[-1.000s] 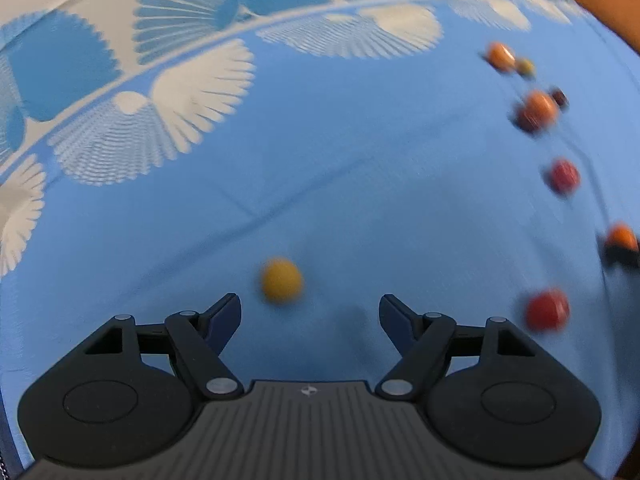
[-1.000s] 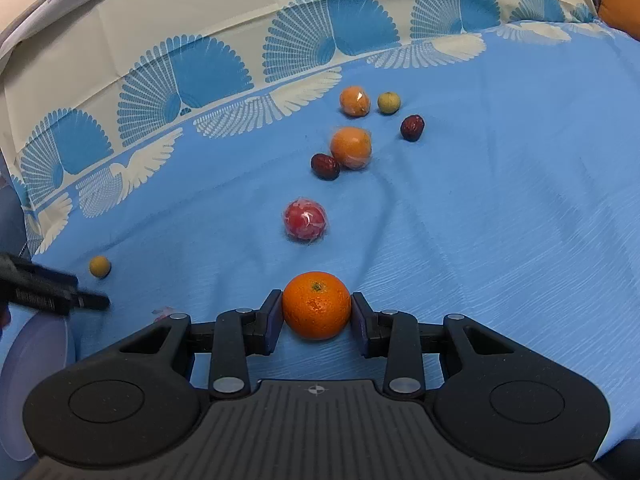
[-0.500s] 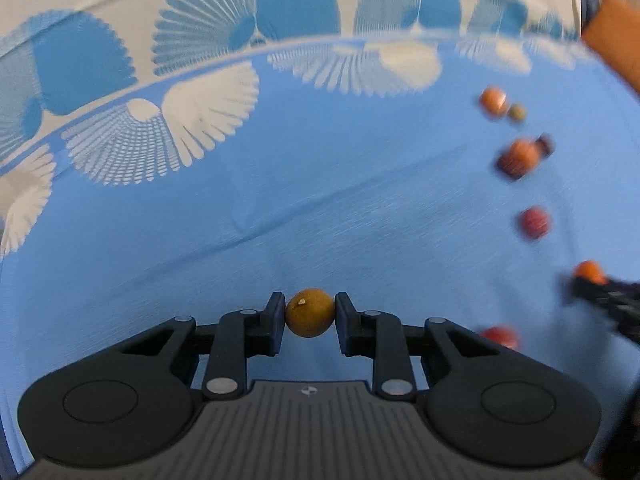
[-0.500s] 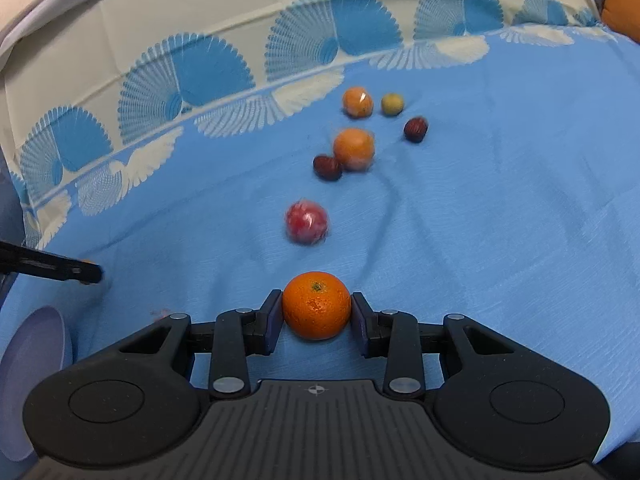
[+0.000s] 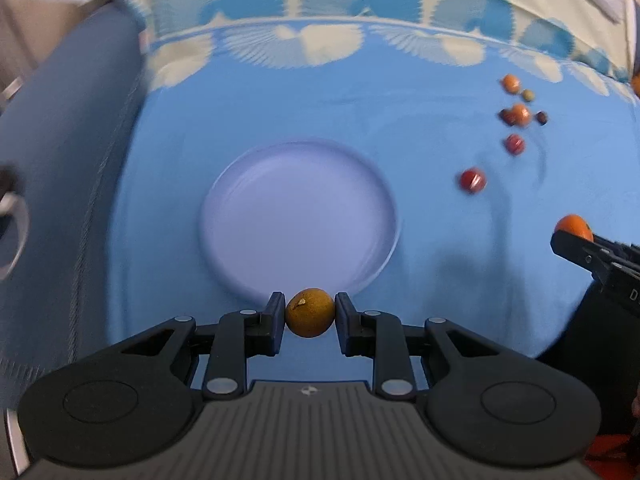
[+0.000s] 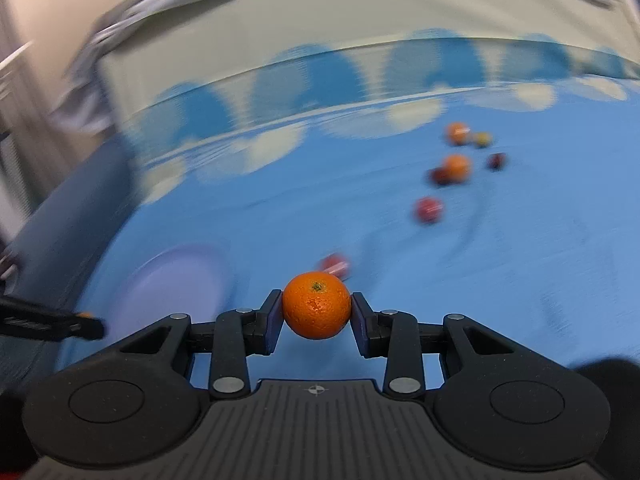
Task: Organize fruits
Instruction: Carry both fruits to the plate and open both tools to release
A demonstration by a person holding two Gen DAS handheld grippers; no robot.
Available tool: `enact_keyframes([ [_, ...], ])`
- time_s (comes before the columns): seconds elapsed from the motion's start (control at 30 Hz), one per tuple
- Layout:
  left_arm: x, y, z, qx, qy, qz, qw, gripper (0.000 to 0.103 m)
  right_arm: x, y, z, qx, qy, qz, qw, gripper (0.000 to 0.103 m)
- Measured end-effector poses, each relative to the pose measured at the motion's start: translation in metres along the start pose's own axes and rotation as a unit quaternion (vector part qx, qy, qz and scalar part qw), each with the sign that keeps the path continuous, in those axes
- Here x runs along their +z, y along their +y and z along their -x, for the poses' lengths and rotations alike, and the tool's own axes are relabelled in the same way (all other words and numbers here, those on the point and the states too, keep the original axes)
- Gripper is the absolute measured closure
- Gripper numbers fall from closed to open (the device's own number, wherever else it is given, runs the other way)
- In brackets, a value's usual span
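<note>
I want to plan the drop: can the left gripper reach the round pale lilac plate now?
Probably yes: the left gripper, shut on a small brownish-yellow fruit, hangs at the round pale lilac plate's near rim, nothing between.

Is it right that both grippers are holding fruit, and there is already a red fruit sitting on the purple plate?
Not quite. Both grippers do hold fruit: the left gripper has a small yellow-brown fruit and the right gripper has an orange. But the purple plate has nothing on it. The left wrist view shows it bare, and the red fruit lies on the blue cloth beside it.
</note>
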State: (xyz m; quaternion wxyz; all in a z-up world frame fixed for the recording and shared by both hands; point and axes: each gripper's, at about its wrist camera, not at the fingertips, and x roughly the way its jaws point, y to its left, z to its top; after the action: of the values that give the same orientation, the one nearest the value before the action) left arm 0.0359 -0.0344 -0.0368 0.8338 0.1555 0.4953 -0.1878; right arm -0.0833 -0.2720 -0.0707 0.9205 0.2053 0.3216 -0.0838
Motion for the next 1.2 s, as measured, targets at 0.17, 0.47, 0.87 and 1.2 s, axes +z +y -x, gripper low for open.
enact_keyframes([
  [0.17, -0.024, 0.025, 0.011, 0.019, 0.003, 0.023, 0.9996, 0.074, -0.010, 0.055, 0.010, 0.037, 0.016, 0.076, 0.996, 0.066],
  [0.47, 0.006, 0.048, 0.000, 0.012, -0.029, 0.041, 0.9987, 0.074, -0.005, 0.110, -0.012, 0.038, 0.034, 0.145, 0.988, 0.065],
  [0.87, 0.055, 0.052, -0.091, 0.033, 0.009, 0.030, 0.9990, 0.074, 0.006, 0.138, -0.091, 0.033, 0.072, 0.189, 0.979, 0.065],
  [1.2, 0.072, 0.059, -0.109, 0.052, -0.031, 0.018, 0.9980, 0.000, 0.020, 0.142, -0.148, 0.026, 0.080, 0.212, 0.974, 0.029],
])
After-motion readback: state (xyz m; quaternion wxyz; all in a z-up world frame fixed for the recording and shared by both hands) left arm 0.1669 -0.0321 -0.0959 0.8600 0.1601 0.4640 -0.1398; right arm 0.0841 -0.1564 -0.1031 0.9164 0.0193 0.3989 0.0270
